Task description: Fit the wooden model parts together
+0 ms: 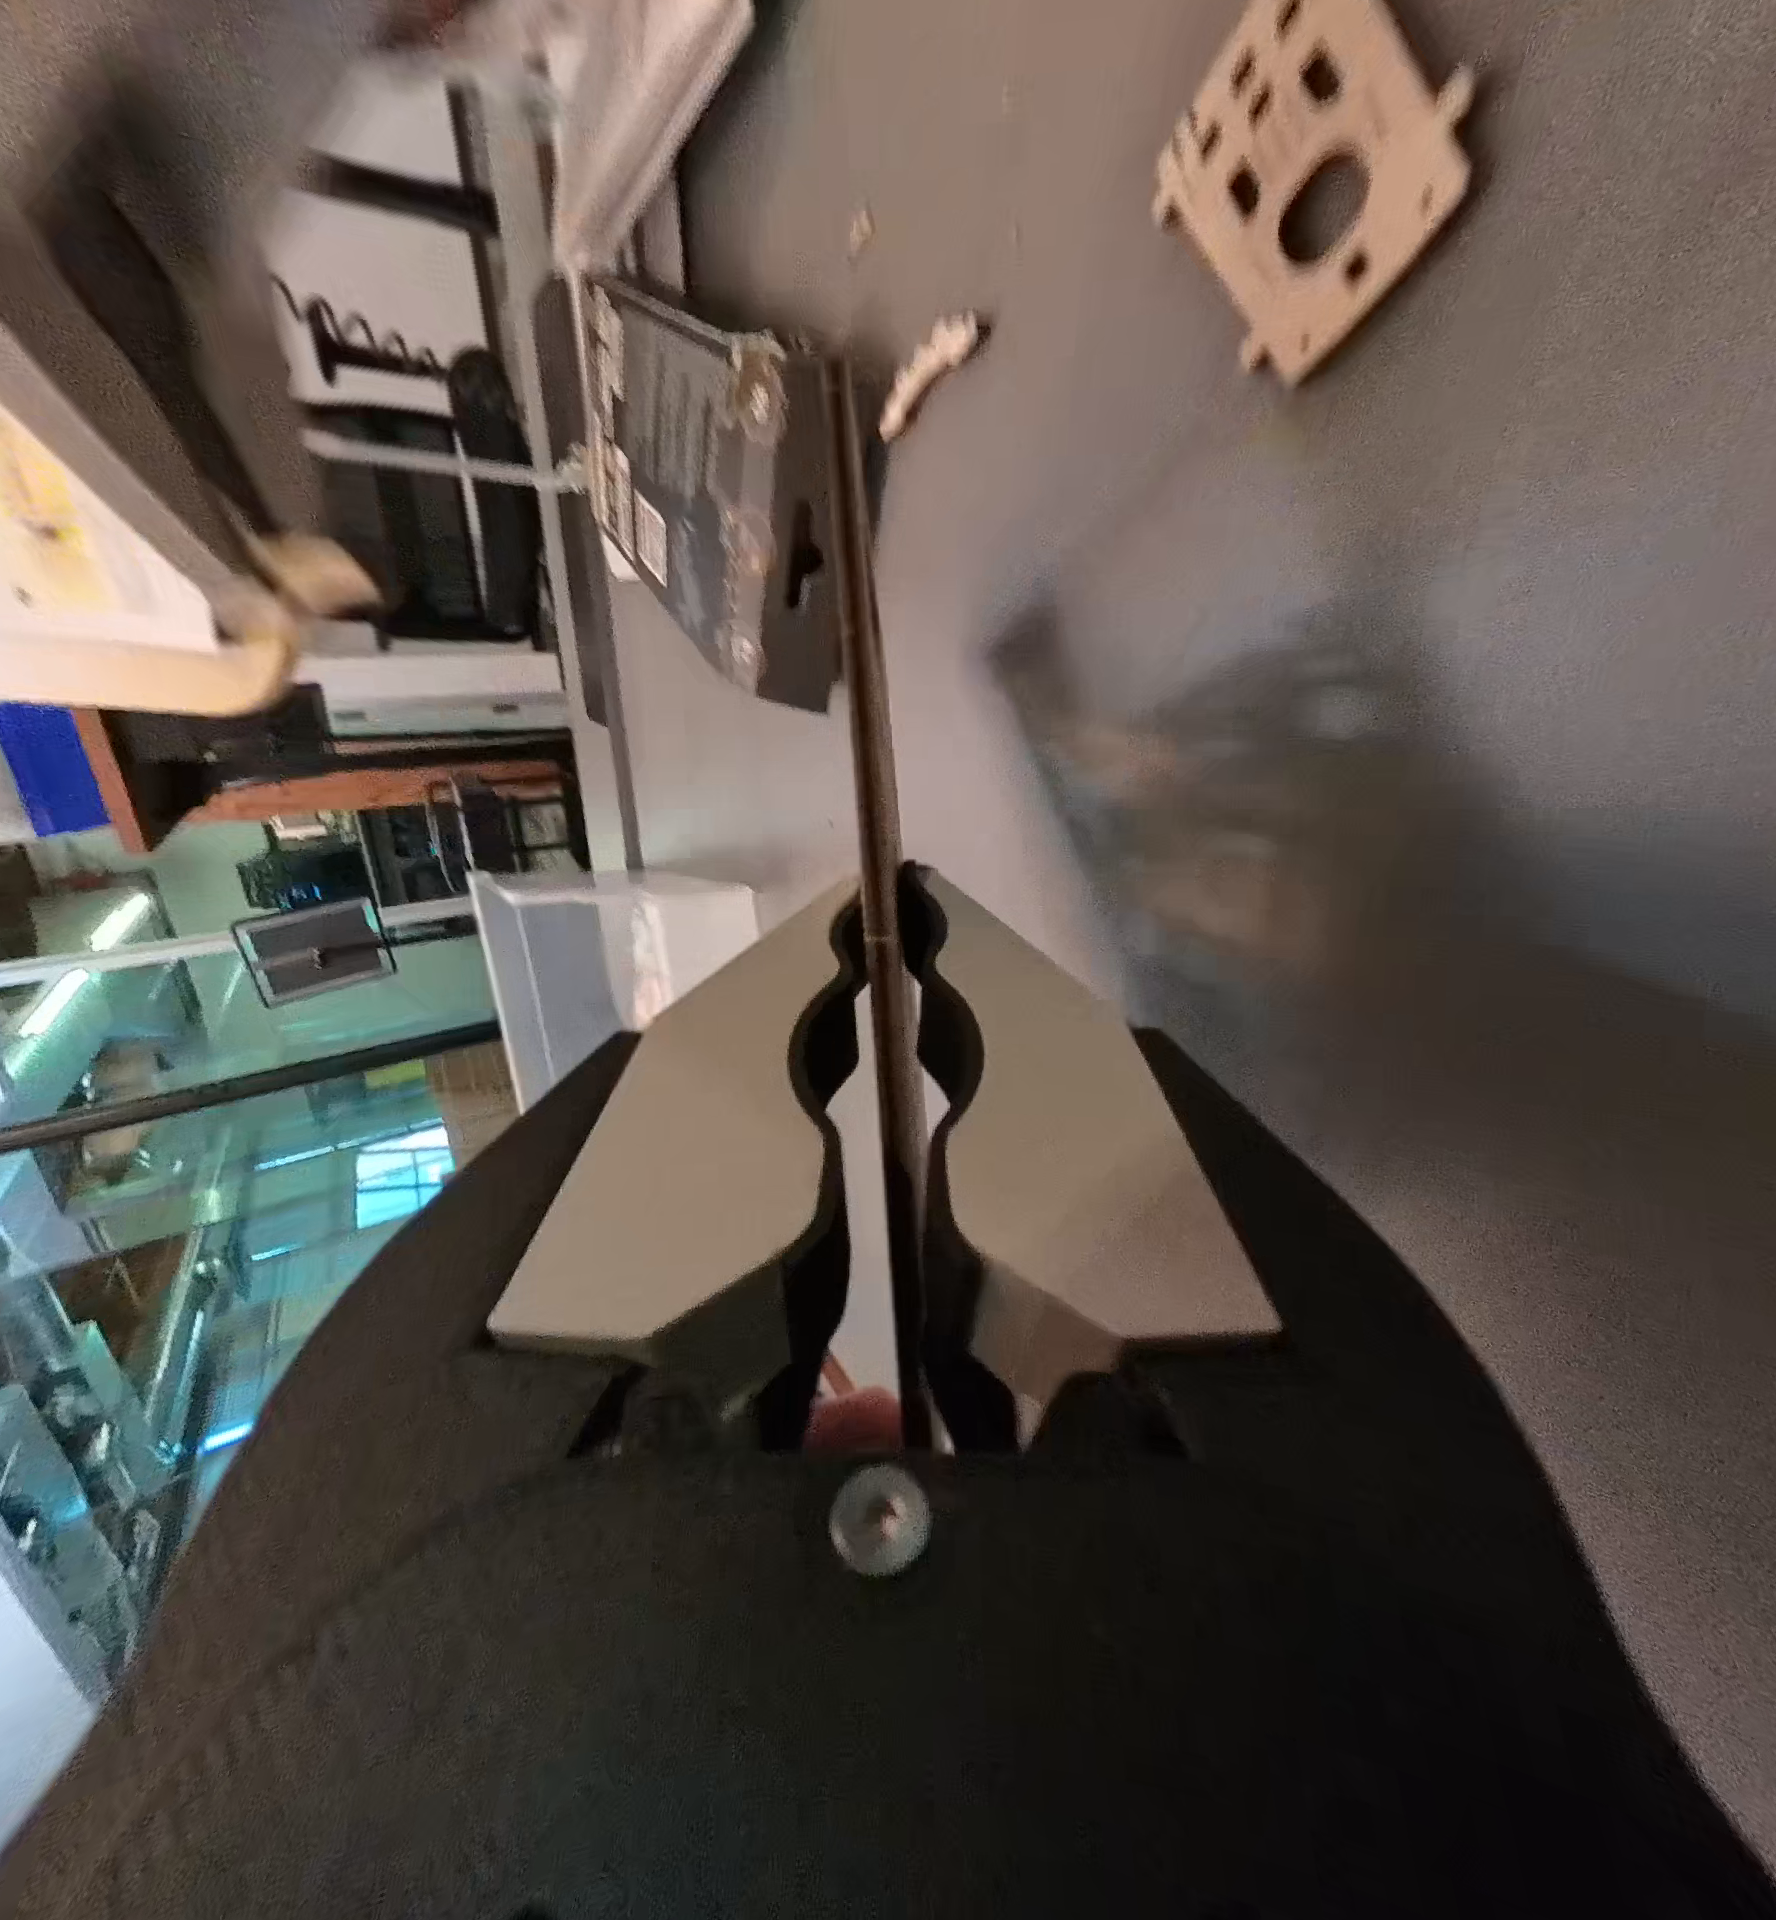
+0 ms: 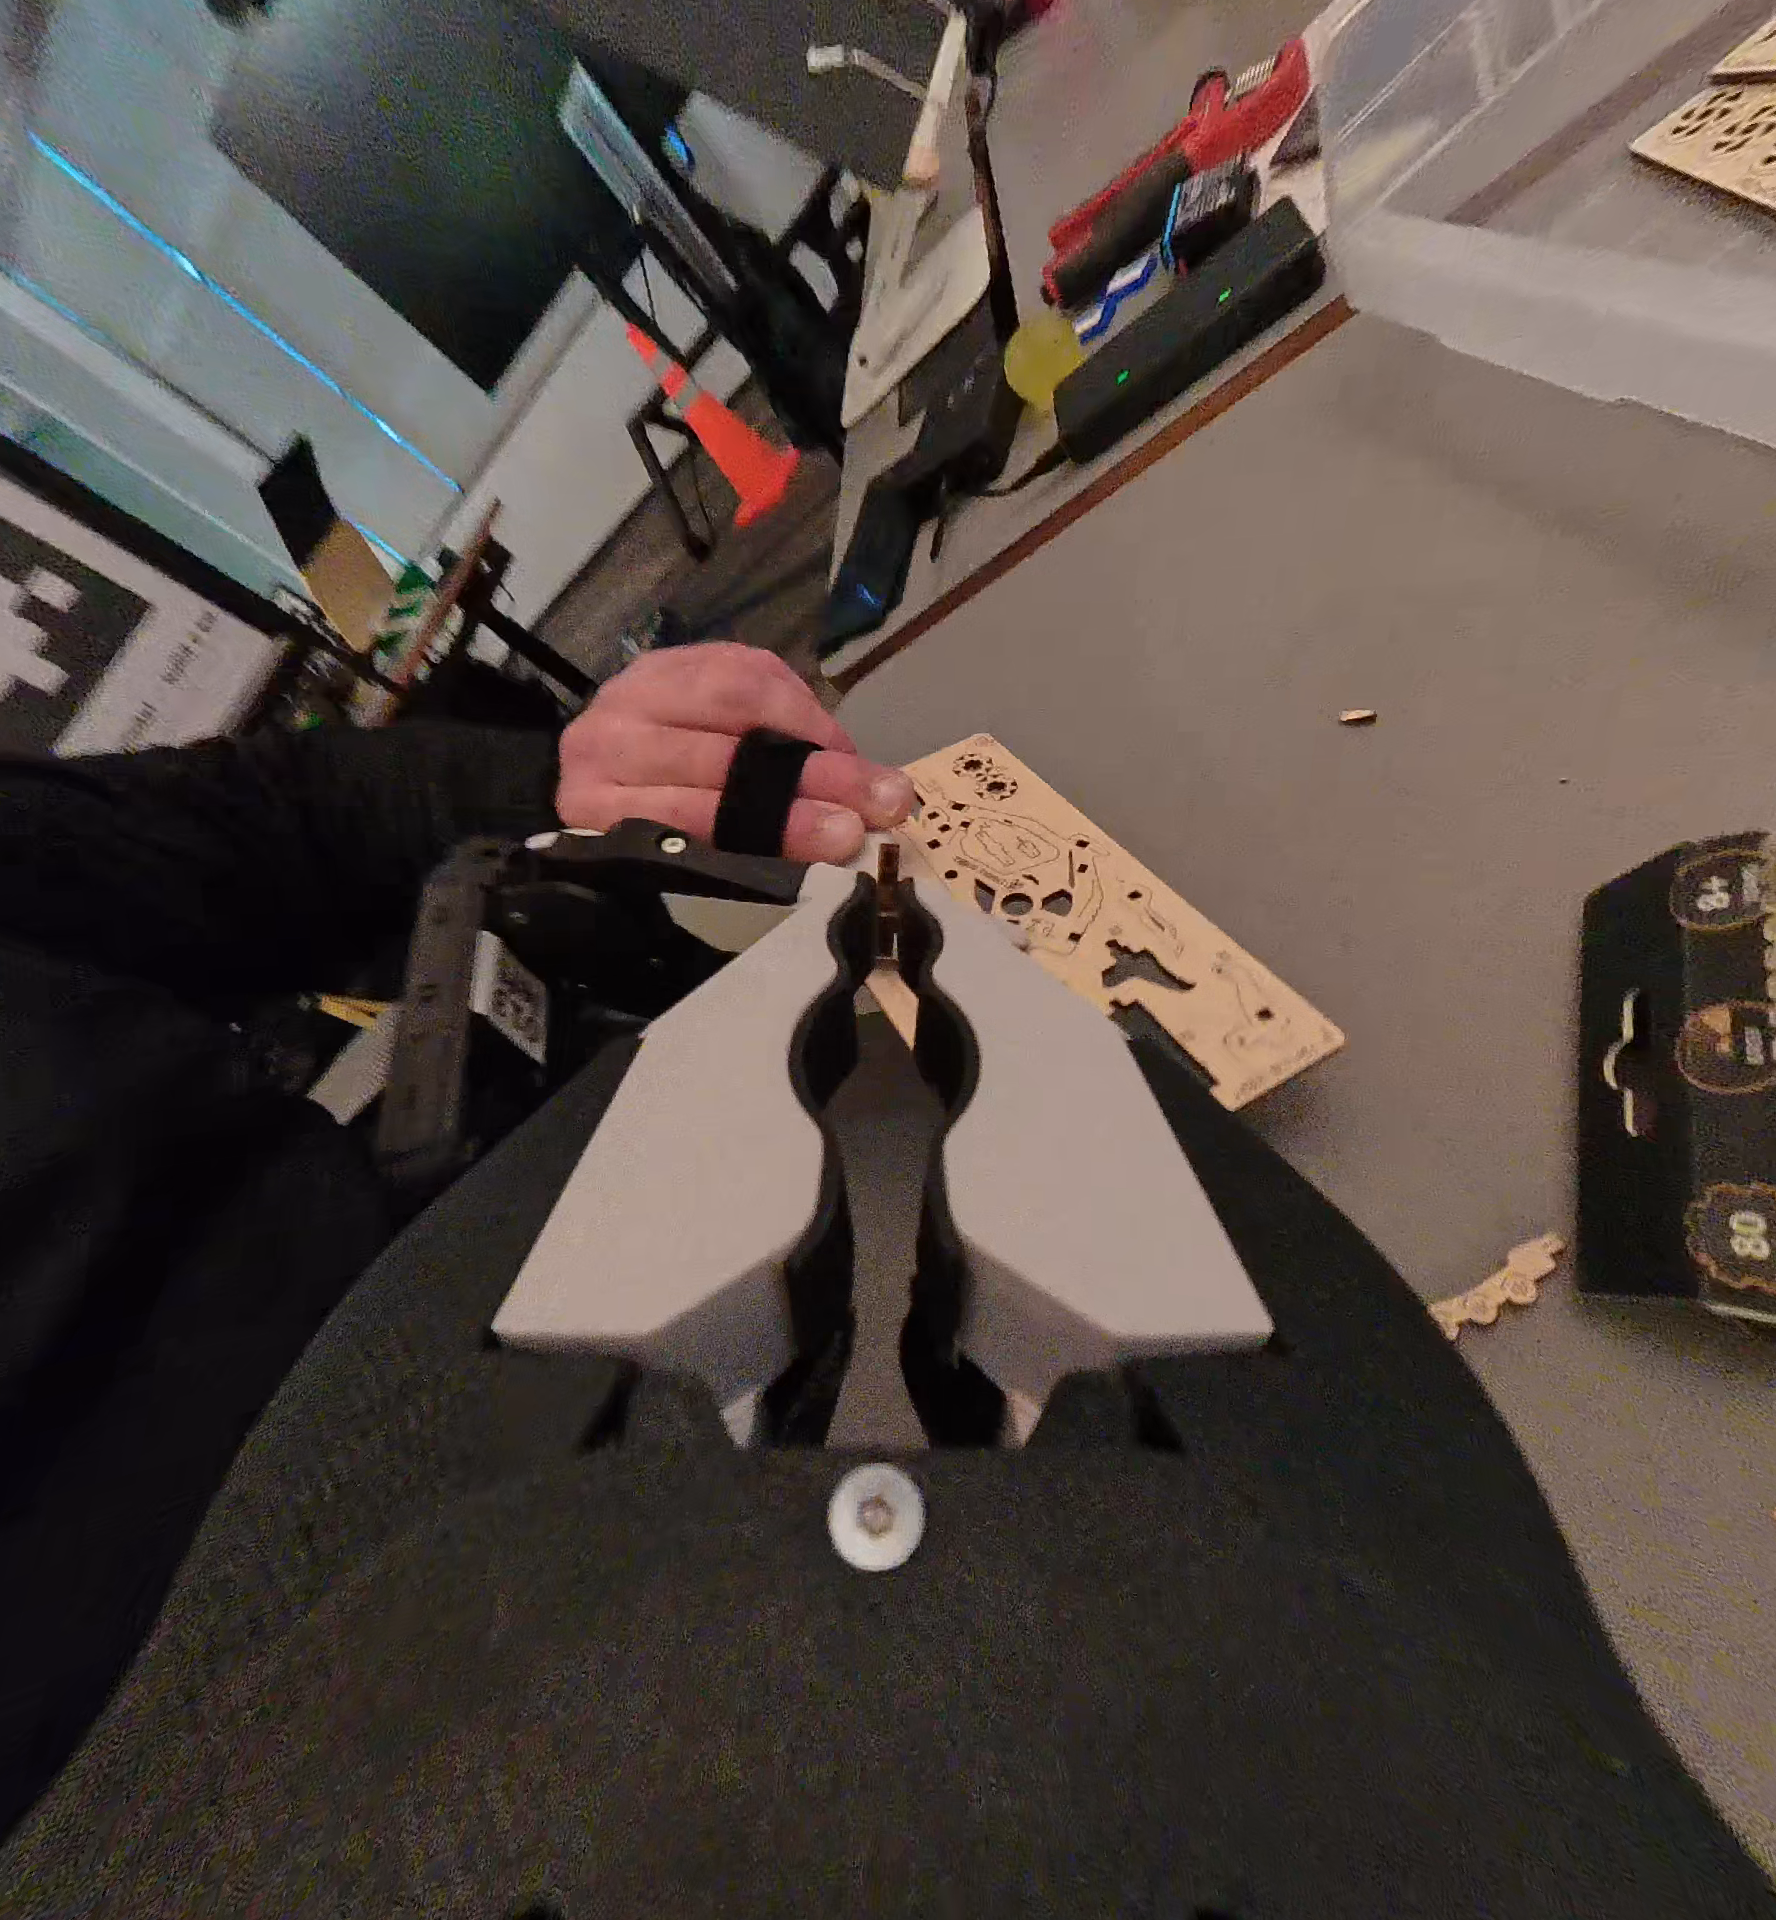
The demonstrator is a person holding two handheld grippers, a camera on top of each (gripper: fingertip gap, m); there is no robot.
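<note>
In the left wrist view my left gripper (image 1: 884,904) is shut on a thin wooden sheet (image 1: 868,665), seen edge-on and running forward from the jaws. The right wrist view shows this sheet (image 2: 1123,935) flat-on, pale and laser-cut with many part outlines, held over the grey table with a hand (image 2: 697,758) on the left gripper (image 2: 655,868). My right gripper (image 2: 886,904) is shut on a small dark-edged wooden part (image 2: 886,883), right at the sheet's near end. A blurred dark shape (image 1: 1227,821) lies right of the sheet.
A square wooden plate with cut-outs (image 1: 1310,177) and a small toothed wooden piece (image 1: 931,369) lie on the grey table. A black package (image 2: 1715,1070) sits to the right, with loose wooden bits (image 2: 1497,1283) near it. A clear plastic box (image 2: 1590,208) holding wooden sheets stands at the back right.
</note>
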